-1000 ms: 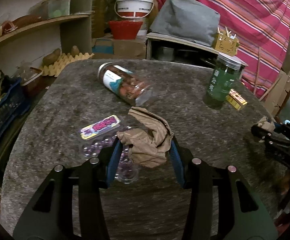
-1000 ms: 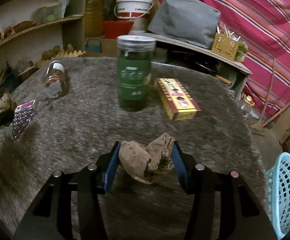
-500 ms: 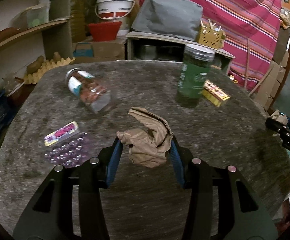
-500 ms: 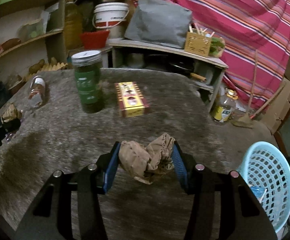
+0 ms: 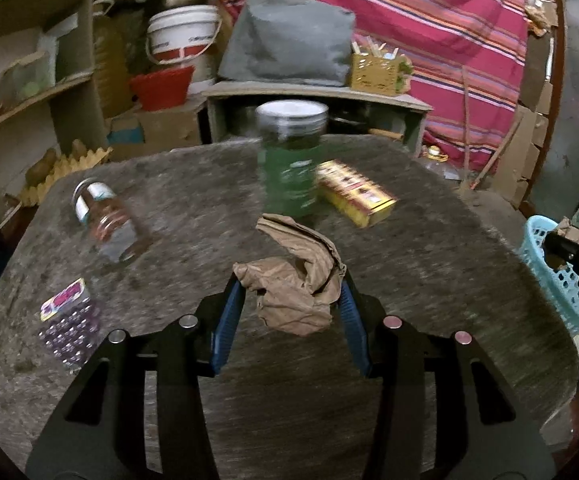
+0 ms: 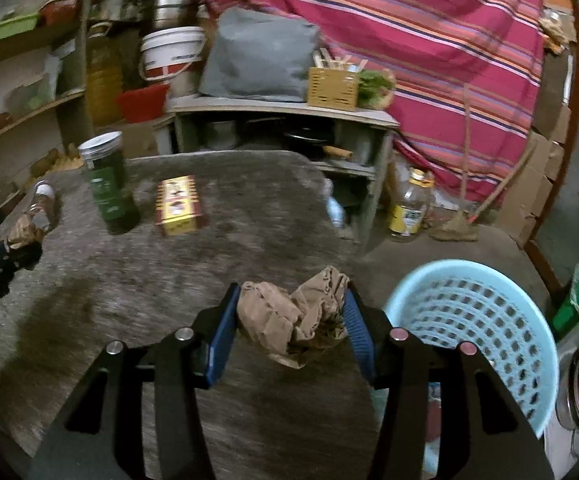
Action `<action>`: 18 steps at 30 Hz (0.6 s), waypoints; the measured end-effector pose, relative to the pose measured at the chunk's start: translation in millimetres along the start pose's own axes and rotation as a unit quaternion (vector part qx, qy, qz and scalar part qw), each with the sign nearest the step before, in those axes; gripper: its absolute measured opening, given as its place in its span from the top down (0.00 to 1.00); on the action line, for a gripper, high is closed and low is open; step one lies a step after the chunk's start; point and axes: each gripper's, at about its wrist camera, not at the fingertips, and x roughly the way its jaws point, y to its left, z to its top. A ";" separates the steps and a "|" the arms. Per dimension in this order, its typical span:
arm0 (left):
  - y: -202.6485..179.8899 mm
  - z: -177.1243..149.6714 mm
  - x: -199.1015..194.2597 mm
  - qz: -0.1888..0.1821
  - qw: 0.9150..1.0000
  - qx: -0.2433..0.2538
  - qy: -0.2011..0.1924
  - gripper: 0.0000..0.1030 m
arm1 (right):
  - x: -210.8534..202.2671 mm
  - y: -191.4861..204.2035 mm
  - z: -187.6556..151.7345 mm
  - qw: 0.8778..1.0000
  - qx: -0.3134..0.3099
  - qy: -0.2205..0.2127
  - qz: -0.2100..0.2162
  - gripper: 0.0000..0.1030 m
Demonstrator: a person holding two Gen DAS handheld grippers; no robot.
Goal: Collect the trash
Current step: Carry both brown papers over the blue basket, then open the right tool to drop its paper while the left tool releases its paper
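L gripper [image 5: 291, 300] is clamped on a crumpled brown paper wad [image 5: 295, 280], blue pads pressing both sides; R gripper [image 6: 291, 312] likewise grips a second brown paper wad [image 6: 295, 318]. Grip width same as a sec ago on both.

Vs earlier frames: both views have swung to the right. In L view the green jar [image 5: 289, 160] went from far right to dead centre just behind the wad, w/ the yellow-red box [image 5: 355, 198] just beside it on the right; the tipped glass jar [image 5: 105, 220] and the blister pack [image 5: 69, 326] slid off to the left. The light-blue basket [image 6: 477, 332], only a sliver at the frame edge a sec ago in R view, now fills the lower right just beside the R gripper, off the table's [image 6: 129, 280] edge. It also shows at the right edge in L view, w/ the R gripper's tip in front.

Wads: both tan-brown, creased, stiff folds. L one has a flap sticking up and back; R one is more balled, 2 lumps, torn bit hanging below. Both held above the grey table top.

Farther back: shelf unit, white bucket [image 5: 183, 34], red-striped cloth [image 5: 429, 32].
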 end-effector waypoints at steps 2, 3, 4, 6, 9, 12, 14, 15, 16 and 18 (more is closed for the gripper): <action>-17.9 5.5 -6.1 -0.001 1.000 0.016 -0.016 0.56 | -3.4 -15.6 -1.6 1.000 0.010 -0.003 -0.009 0.51; -24.4 7.6 -8.4 -0.002 1.000 0.021 -0.023 0.56 | -5.4 -24.2 -2.1 1.000 0.016 -0.005 -0.014 0.51; -35.7 11.0 -11.6 -0.010 0.999 0.026 -0.031 0.56 | -8.0 -35.1 -3.0 0.999 0.024 -0.008 -0.022 0.51; -56.0 16.5 -14.5 -0.022 0.998 0.037 -0.039 0.56 | -13.9 -51.7 -4.7 0.999 0.036 -0.014 -0.035 0.51; -84.6 21.7 -16.3 -0.039 0.996 0.055 -0.050 0.56 | -25.4 -81.7 -8.0 0.996 0.056 -0.025 -0.058 0.51; -125.2 26.6 -12.7 -0.067 0.993 0.077 -0.055 0.56 | -30.8 -106.4 -14.5 0.994 0.066 -0.025 -0.079 0.51; -144.7 27.1 -10.9 -0.088 0.991 0.082 -0.058 0.56 | -32.1 -120.4 -18.1 0.993 0.072 -0.024 -0.087 0.51; -155.4 27.3 -9.6 -0.097 0.990 0.086 -0.059 0.56 | -32.6 -128.2 -20.5 0.993 0.076 -0.022 -0.088 0.51; -171.2 26.7 -6.5 -0.109 0.988 0.090 -0.059 0.56 | -33.3 -140.0 -24.4 0.992 0.085 -0.019 -0.091 0.51; -193.5 24.1 -0.7 -0.125 0.986 0.096 -0.054 0.56 | -33.5 -153.7 -28.9 0.991 0.096 -0.015 -0.096 0.51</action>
